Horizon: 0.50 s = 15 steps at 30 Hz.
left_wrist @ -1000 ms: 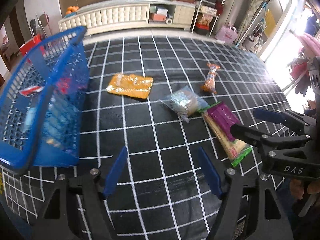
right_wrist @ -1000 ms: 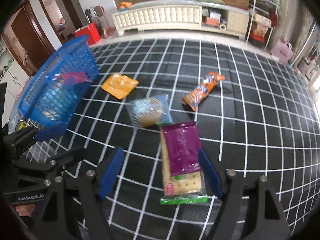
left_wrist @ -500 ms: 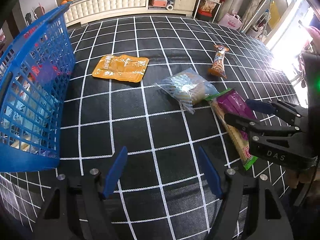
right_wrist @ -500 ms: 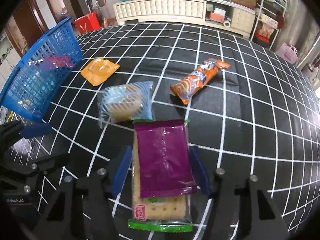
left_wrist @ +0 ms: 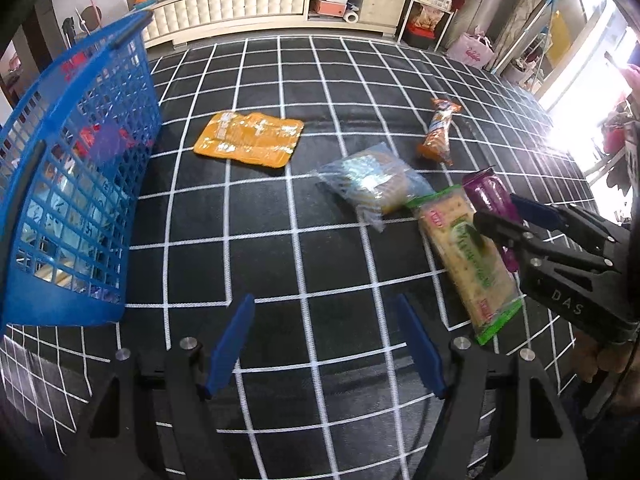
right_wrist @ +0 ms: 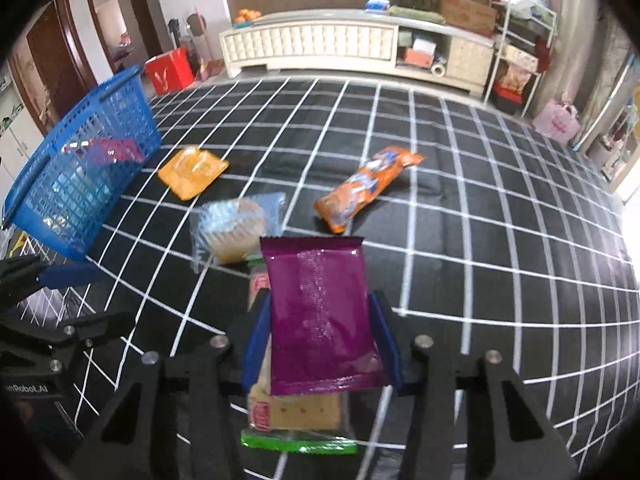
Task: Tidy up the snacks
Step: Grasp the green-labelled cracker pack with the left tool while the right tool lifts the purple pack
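Black checked cloth [right_wrist: 480, 208], right gripper [right_wrist: 320, 344] closing on purple packet [right_wrist: 320, 312] between its pads, cracker pack [right_wrist: 292, 412] beneath, left gripper [left_wrist: 324, 344] spread empty, blue basket [left_wrist: 60, 312] far left of packet.

Bare grid cloth [left_wrist: 260, 248] lies open toward the blue basket [left_wrist: 80, 184] (clear-wrapped snack [left_wrist: 372, 184] alongside).

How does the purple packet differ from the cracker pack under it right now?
The purple packet is opaque foil, with its contents hidden; the cracker pack is see-through with green ends, crackers showing. The purple packet sits between the closing jaws of the right gripper, its pads against both edges; the cracker pack lies flat on the checked cloth, ungripped. The purple packet is shorter, so the cracker pack sticks out beyond it at both ends. Both are flat, rectangular and lie lengthwise the same way.
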Tool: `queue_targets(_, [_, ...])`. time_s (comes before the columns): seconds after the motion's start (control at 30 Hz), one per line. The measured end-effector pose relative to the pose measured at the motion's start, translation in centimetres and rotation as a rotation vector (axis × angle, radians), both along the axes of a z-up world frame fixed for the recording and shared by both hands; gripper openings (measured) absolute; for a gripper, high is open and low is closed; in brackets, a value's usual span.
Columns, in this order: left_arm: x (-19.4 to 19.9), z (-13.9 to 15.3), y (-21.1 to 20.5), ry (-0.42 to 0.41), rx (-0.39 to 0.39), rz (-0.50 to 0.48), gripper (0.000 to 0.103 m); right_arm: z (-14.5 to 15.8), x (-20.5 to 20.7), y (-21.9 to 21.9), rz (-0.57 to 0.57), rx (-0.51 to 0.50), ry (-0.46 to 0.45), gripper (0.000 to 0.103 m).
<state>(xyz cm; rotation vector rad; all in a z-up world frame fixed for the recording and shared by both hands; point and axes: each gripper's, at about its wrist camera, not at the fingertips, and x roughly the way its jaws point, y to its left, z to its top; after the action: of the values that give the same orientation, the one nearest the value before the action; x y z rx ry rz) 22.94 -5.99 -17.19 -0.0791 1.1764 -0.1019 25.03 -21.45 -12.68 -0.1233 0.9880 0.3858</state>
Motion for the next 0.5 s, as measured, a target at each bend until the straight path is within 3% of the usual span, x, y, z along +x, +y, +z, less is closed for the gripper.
queue_targets(0.27, [1.2,1.3,-4.7,-0.020,0.020,-0.069,0.071,1.9,-0.3,-3.7,-0.085,0.040,-0.024,0.053])
queue_targets(0.5, [2.6,0.8,-9.3,-0.013,0.036,-0.101,0.071,1.6,-0.4,-6.8,-0.158,0.048,-0.017,0.053])
